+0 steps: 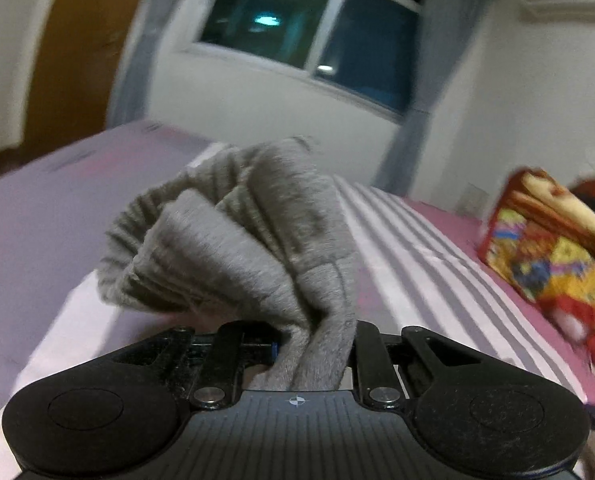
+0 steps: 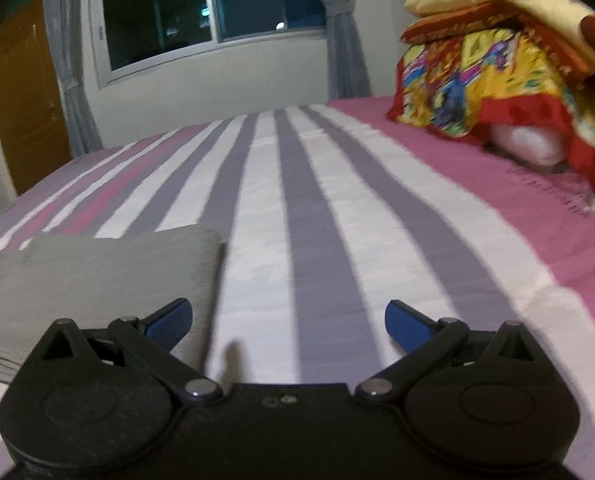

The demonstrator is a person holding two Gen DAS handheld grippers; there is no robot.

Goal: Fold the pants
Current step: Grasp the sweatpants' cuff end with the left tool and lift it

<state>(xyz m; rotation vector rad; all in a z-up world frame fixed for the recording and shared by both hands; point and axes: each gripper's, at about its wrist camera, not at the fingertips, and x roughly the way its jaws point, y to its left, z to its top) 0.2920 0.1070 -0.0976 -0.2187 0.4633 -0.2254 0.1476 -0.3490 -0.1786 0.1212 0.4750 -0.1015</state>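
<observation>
my left gripper (image 1: 313,344) has its jaws clamped on a thick bunch of the grey pants (image 1: 249,232), several layers pinched together and fanning up and away toward twelve o'clock in the left wrist view. the cloth is lifted off the bed (image 1: 417,240) here, ribbed band flopping to about ten o'clock. my right gripper (image 2: 288,322) has its jaws spread wide and holds nothing; it hovers low over the striped sheet, with the flat part of the pants lying on the bed at nine to ten o'clock, its left finger (image 2: 169,322) over the cloth's near corner.

i judge i am mid-fold, carrying one end over the part that lies flat. to do it well i should keep the left grip firm so no layer slips out, carry the bunch low and level, and lay its edge square on the flat panel's straight edge. the free right jaws could press or pinch that corner so the base does not drag.

farther off, a bright patterned blanket (image 2: 497,72) sits at two o'clock, well apart, and the window (image 2: 201,12) is beyond.
</observation>
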